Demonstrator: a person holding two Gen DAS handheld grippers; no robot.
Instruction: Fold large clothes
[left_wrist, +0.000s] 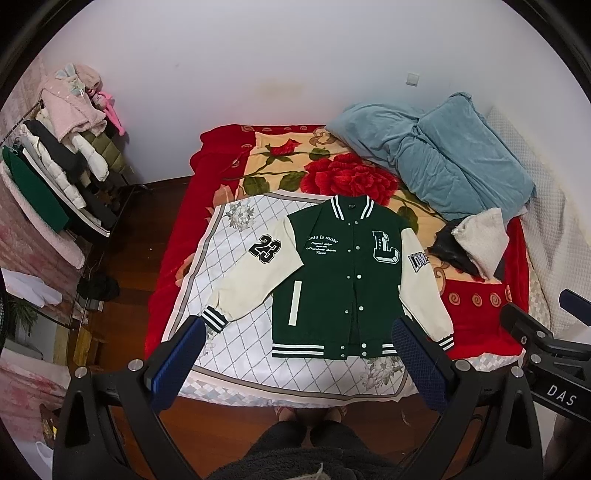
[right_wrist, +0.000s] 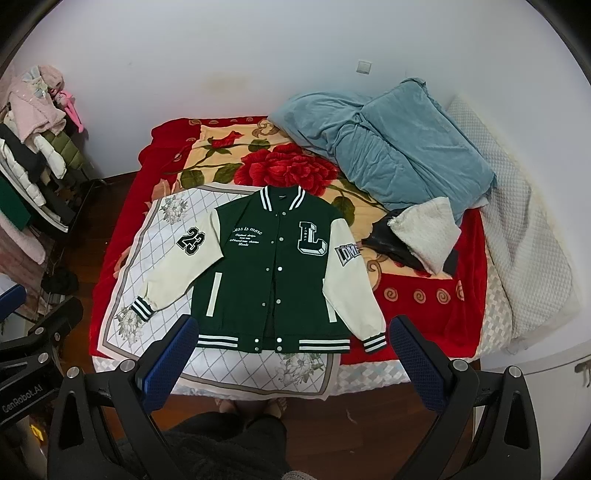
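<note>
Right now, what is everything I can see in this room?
jacket: one, green with cream sleeves, flat on the patterned cloth
patterned cloth: one, white and grey, over the blanket
blanket: one, red with roses, covering the bed
quilt: one, blue, bunched by the wall
towel: one, white, beside the quilt
clothes rack: one, full of coats, left
left gripper: one, black and blue, open
right gripper: one, black and blue, open
</note>
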